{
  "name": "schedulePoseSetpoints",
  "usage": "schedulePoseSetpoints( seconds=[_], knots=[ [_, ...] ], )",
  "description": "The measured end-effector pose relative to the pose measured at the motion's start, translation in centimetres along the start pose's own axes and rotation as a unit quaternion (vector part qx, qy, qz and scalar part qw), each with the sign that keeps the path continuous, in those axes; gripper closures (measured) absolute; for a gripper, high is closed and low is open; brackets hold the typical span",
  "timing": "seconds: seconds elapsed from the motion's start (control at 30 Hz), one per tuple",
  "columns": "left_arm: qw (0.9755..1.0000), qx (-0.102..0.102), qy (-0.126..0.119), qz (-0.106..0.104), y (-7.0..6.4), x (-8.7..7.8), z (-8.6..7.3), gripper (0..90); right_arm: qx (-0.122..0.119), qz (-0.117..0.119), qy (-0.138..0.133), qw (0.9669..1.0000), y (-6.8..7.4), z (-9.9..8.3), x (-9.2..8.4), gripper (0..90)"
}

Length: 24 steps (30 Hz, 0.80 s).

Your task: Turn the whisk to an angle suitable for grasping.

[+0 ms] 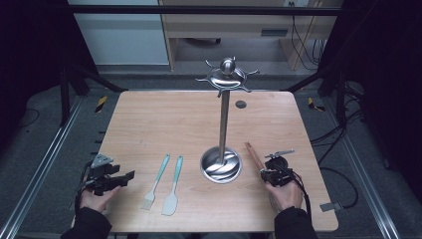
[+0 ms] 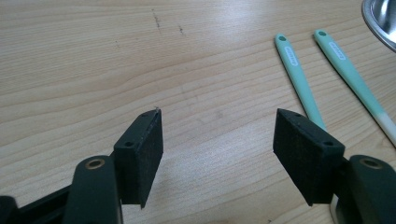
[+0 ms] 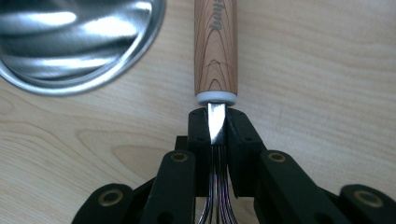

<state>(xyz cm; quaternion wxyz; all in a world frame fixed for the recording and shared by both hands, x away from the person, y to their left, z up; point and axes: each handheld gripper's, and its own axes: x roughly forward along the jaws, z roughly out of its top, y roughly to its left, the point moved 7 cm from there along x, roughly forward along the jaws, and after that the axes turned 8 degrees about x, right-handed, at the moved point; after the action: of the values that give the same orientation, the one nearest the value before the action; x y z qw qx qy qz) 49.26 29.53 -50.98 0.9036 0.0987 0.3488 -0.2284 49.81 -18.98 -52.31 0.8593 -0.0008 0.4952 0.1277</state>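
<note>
High view: we see our right gripper with jaws clamped on a wooden-handled whisk lying beside the steel hanging stand, nothing hung yet, while our left gripper, jaws apart, rests on the worktop near two teal utensils
</note>
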Motion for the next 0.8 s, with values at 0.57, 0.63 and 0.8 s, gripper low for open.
schedulePoseSetpoints(
  seconds=[0.57, 0.63, 0.8],
  knots=[
    [0.9999, 0.003, -0.01, -0.002, -0.1, -0.3, 0.2, 32.3, -0.007, 0.065, -0.141, 0.9879, 0.7, 2.3, -3.7, 81.2],
    [0.9999, 0.004, -0.011, -0.003, -0.1, -0.3, 0.2, 32.3, -0.01, 0.068, -0.154, 0.9856, 0.8, 2.6, -4.2, 81.2],
    [0.9999, 0.006, -0.012, -0.002, -0.1, -0.3, 0.3, 32.3, -0.018, 0.086, -0.197, 0.9764, 1.2, 3.4, -5.6, 81.2]
  ],
)
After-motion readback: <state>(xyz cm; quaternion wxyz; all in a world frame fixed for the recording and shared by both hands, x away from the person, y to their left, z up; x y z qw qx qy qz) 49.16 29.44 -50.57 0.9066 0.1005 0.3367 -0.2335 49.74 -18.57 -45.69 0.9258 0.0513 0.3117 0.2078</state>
